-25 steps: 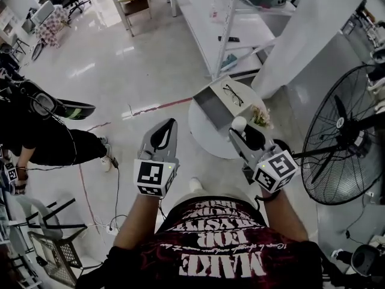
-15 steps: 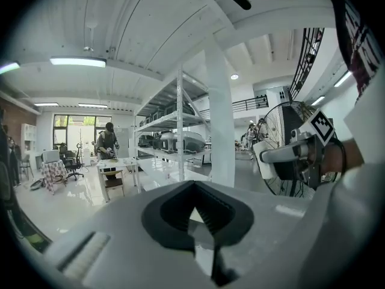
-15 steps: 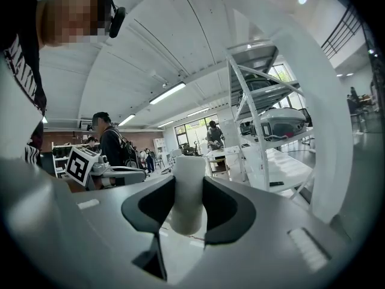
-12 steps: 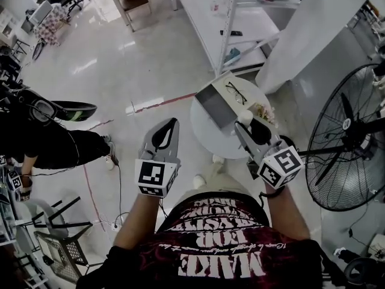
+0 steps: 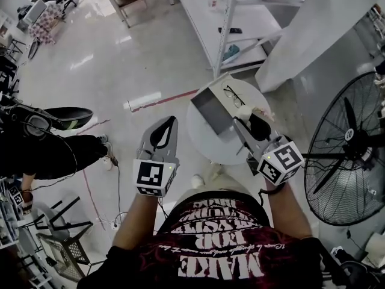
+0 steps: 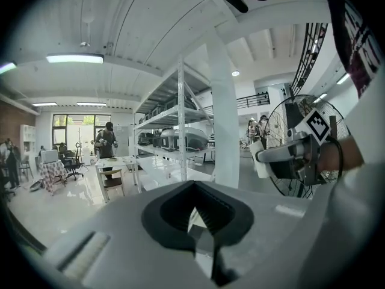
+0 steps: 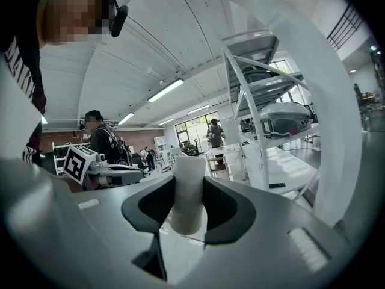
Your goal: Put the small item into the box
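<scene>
The right gripper (image 5: 243, 127) is pinching a small white cylinder (image 7: 188, 191) between its jaws, holding it upright over the right part of the round table (image 5: 207, 148). An open grey box (image 5: 210, 108) is sitting on the far part of the table, just beside the cylinder. A pair of glasses (image 5: 233, 95) is lying on the box's pale flap. The left gripper (image 6: 194, 190) is hanging off the table's left edge, jaws pressed together on nothing. A fan (image 5: 346, 146) is standing right of the table.

One box (image 5: 210, 109), one white cylinder (image 7: 188, 188), one table (image 5: 207, 144), one fan (image 5: 344, 156).
</scene>
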